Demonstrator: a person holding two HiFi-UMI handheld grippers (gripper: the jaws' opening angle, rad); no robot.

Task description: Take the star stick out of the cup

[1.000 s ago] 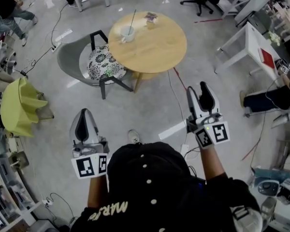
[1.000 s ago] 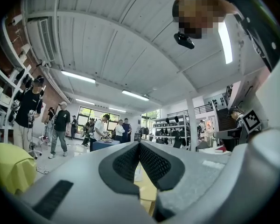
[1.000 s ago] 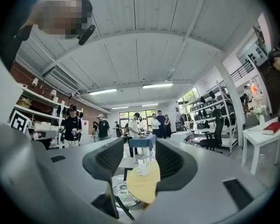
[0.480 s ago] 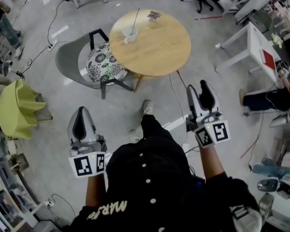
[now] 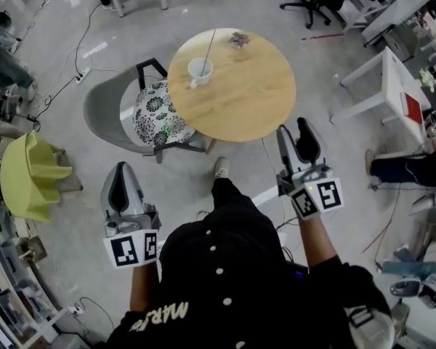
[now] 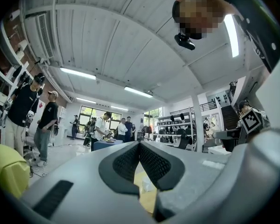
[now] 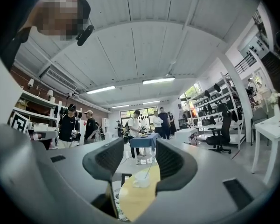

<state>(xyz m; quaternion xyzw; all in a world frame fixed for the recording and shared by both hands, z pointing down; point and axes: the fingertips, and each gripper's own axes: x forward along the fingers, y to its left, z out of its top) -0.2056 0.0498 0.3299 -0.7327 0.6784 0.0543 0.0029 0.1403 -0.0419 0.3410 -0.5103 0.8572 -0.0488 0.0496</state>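
A white cup (image 5: 200, 69) stands on the left part of a round wooden table (image 5: 251, 97), with a thin stick (image 5: 210, 43) leaning out of it; the star end is too small to make out. Both grippers are held well short of the table, over the floor. My left gripper (image 5: 120, 182) is shut, its pads (image 6: 130, 160) meeting at the tips, with nothing in it. My right gripper (image 5: 293, 131) is open and empty. Between its jaws in the right gripper view, the cup (image 7: 141, 181) and stick (image 7: 150, 170) show far ahead on the table (image 7: 133, 199).
A grey chair with a patterned cushion (image 5: 158, 111) is tucked against the table's left side. A small dark object (image 5: 239, 39) lies at the table's far edge. A yellow chair (image 5: 27, 171), a white table (image 5: 389, 78) and floor cables surround the spot. Several people (image 7: 144, 125) stand far off.
The table with the cup has come nearer and lower in the head view as the person steps toward it. Both grippers keep their states.
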